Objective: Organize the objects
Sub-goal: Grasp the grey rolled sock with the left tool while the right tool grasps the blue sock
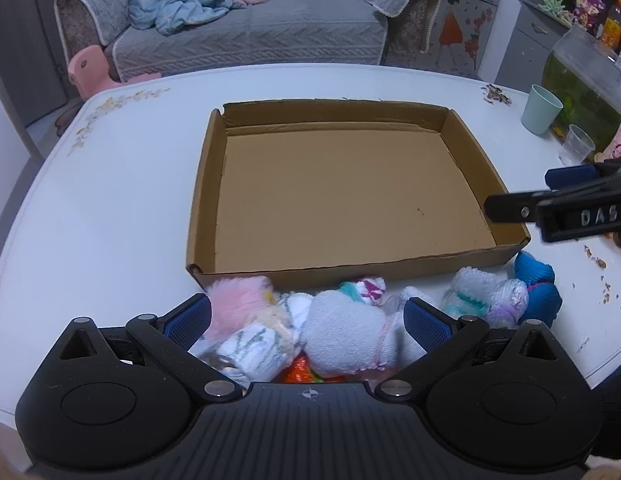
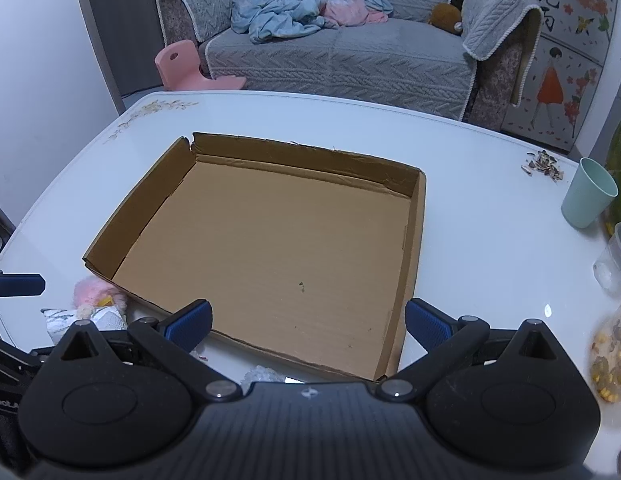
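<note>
A shallow cardboard tray (image 1: pixel 206 184) (image 2: pixel 414 240) lies empty on the white table (image 1: pixel 110 200). Along its near edge sit rolled socks: a fluffy pink one (image 1: pixel 238 300) (image 2: pixel 92 290), a white and grey striped one (image 1: pixel 250 348), a pale grey one (image 1: pixel 342 328), a knobbly white one (image 1: pixel 486 292) and a blue one (image 1: pixel 538 284). My left gripper (image 1: pixel 306 320) is open above the pile, its fingers on either side of the grey sock. My right gripper (image 2: pixel 306 322) is open over the tray's near edge, holding nothing; it also shows at the right of the left wrist view as the right gripper (image 1: pixel 518 196).
A mint cup (image 1: pixel 540 110) (image 2: pixel 588 192), a clear plastic cup (image 1: pixel 575 150) and a fish tank (image 1: pixel 586 76) stand at the table's right side. Seed husks (image 2: pixel 542 166) lie nearby, with a snack bag (image 2: pixel 610 364). A grey sofa (image 2: pixel 350 52) stands beyond the table.
</note>
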